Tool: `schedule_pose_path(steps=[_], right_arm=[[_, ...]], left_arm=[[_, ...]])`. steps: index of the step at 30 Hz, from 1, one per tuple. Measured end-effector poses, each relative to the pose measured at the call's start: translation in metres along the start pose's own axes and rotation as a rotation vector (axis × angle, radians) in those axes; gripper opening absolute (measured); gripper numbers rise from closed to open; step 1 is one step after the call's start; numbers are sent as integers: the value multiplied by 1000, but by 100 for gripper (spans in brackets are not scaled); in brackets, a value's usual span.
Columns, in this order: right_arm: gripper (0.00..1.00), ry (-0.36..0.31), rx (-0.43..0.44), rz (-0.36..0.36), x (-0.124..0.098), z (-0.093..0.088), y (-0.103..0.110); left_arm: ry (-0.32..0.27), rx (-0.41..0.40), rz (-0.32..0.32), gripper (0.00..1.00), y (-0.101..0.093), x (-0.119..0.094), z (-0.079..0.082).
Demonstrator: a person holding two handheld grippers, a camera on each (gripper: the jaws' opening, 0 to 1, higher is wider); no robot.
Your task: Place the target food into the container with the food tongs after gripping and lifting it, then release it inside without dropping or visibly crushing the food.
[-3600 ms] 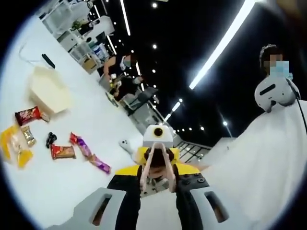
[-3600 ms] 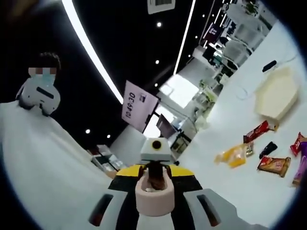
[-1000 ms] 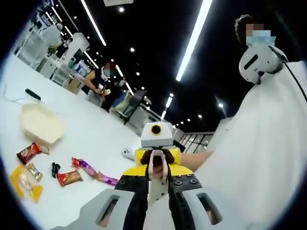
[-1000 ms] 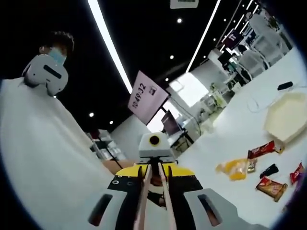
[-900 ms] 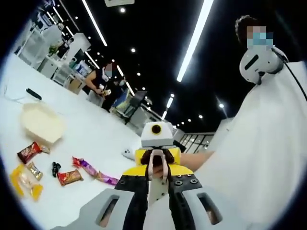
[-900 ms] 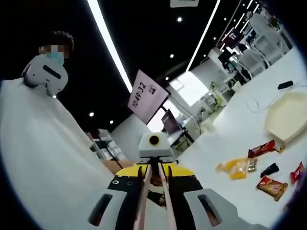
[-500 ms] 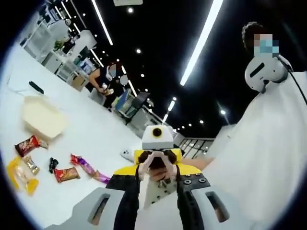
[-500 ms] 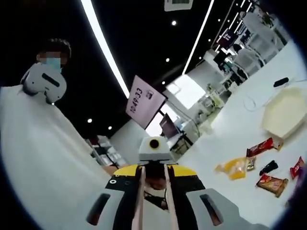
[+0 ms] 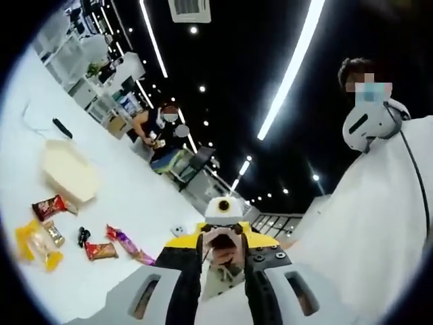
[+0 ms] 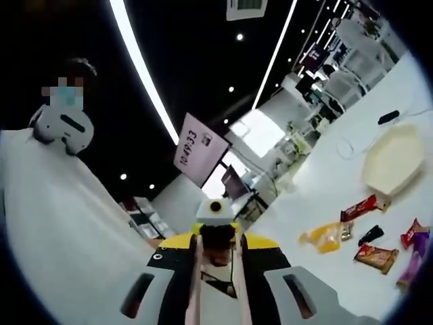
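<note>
You're in a large open-plan office or lab; long ceiling light strips [image 9: 292, 68] cross a black ceiling. Desks with monitors [image 10: 238, 181] stand beyond your white table [image 9: 128, 196].

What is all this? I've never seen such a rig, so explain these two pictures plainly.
A person holds a hand gripper in each hand, and each carries a fisheye camera looking along its own jaws. The two face each other, so the left gripper view shows the yellow-and-black right gripper, and the right gripper view shows the left gripper. The pale tongs rise between them; whose jaws clamp them is unclear. On the white table lie a cream container and wrapped snacks.
</note>
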State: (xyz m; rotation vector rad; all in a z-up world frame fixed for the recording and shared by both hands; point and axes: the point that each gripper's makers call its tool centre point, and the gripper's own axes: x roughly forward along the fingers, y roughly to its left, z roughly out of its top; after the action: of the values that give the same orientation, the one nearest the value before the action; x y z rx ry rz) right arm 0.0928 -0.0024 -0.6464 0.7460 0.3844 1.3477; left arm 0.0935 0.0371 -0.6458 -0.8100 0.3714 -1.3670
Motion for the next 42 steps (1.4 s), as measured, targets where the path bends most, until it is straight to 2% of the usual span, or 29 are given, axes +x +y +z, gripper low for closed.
schedule_pose_path(steps=[6,11,13,14,15,17,20,21,22,23,25,29,30,32,33,34,35,37,38,39,40,41,42], right_arm=[[27,28,1,6,5,-9,1],[27,30,15,9,4,-11,0],[27,42,7,7,5,-13,-1],[27,38,8,14,5,-12,1],[27,35,9,17,5,-11,2],[27,33,-1,19,6,-9,2],[26,61,-9,24,10,-13,2],[26,52,-2,37,9,-11,4],[25,59,3,37,9,-13,5],[25,58,-9,32,9,-12,4],[23,58,-9,33,9,-12,5],[20,46,-14,29,8,-11,4],[20,33,-1,8,8,-9,0],[20,25,-3,-1,8,-6,-2],[22,25,-13,-15,7,-5,-4],[23,22,-16,-19,7,-3,-5],[24,10,-8,-26,7,0,-7],[28,-3,2,-29,6,3,-7],[29,-7,4,-30,6,4,-7],[29,-9,5,-34,6,4,-7],[30,-7,6,-35,6,4,-7],[31,1,17,-42,6,2,-8],[33,4,20,-48,5,1,-10]], left_arm=[[34,3,-28,34,-10,10,-8],[43,8,-36,37,-11,11,-11],[74,-12,-16,46,-7,10,-14],[117,-16,25,54,0,9,-20],[136,-1,35,56,2,8,-23],[162,-11,5,48,0,8,-27],[159,-36,-13,33,-5,11,-27],[165,-31,13,28,1,10,-28],[164,-39,-5,23,0,9,-27],[171,-68,-19,24,-3,8,-29],[199,-56,-5,19,-1,8,-34],[196,-79,-7,3,-1,9,-37],[139,-58,-17,2,0,9,-32],[111,-70,-2,1,4,11,-29],[54,-72,-7,1,3,13,-21],[65,-76,-5,1,3,13,-24],[59,-64,10,0,6,13,-23],[42,-78,-7,0,3,15,-21],[28,-65,13,0,6,15,-19],[23,-81,-8,1,3,15,-19],[25,-76,-4,1,4,15,-19],[1,-71,9,1,6,13,-14],[-3,-76,-2,1,5,11,-13]])
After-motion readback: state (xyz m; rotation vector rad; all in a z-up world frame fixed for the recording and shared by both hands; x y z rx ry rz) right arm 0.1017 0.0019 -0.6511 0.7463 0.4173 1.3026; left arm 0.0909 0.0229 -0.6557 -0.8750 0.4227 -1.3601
